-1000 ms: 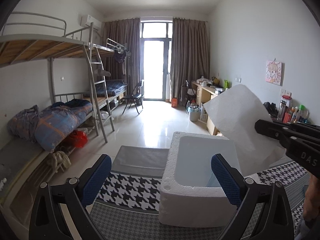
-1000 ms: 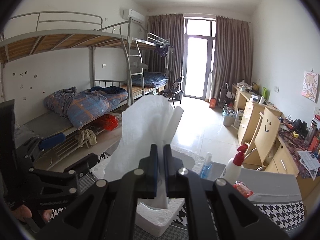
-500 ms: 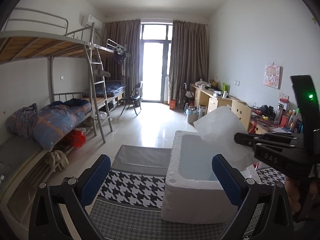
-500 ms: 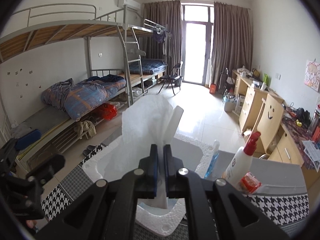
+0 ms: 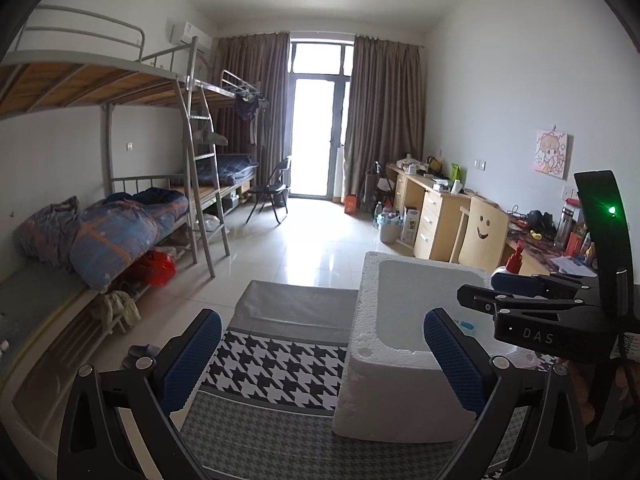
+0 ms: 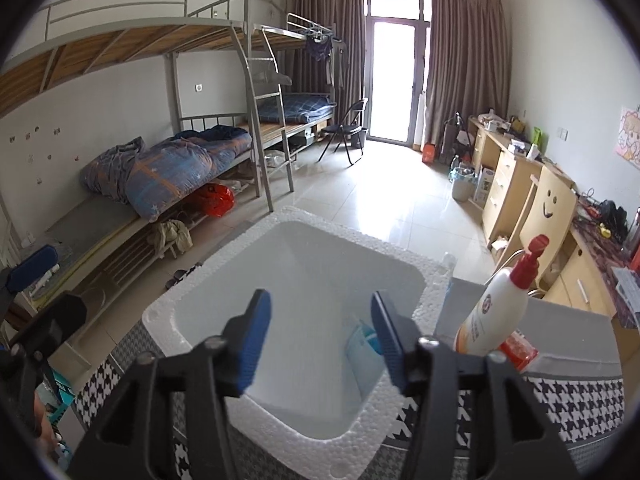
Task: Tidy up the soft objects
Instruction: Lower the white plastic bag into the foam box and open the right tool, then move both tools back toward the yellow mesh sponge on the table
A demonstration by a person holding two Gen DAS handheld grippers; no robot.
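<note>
The right gripper (image 6: 320, 336) is held above the open foam box (image 6: 400, 258), its blue-padded jaws apart after having just been opening, and nothing is seen between them. In the left wrist view the same gripper (image 5: 480, 294) is seen from the side, reaching over the right part of the box (image 5: 362, 320). The left gripper (image 5: 322, 354) is positioned in front of the box with its jaws spread wide and nothing between them.

The box is placed on a surface (image 5: 280, 364) covered with a black-and-white houndstooth cloth. Inside the box, a light blue packet (image 6: 362, 346) is leaned against the right inner wall, just beside the right finger of the right gripper. A white sheet cannot be made out with certainty against the white interior.

To the right of the box, a white spray bottle with a red trigger head (image 6: 500, 312) is stood upright on the surface, and a small red packet (image 6: 518, 354) is laid at its base.

Beyond the surface, a tiled floor (image 6: 392, 200) is seen. Metal bunk beds (image 6: 224, 92) are set along the left wall, with a blue quilt (image 6: 176, 168) bundled on the lower bunk. A wooden desk (image 6: 516, 176) is set along the right wall. A folding chair (image 6: 348, 128) is stood near the curtained glass door (image 6: 392, 76) at the far end.
</note>
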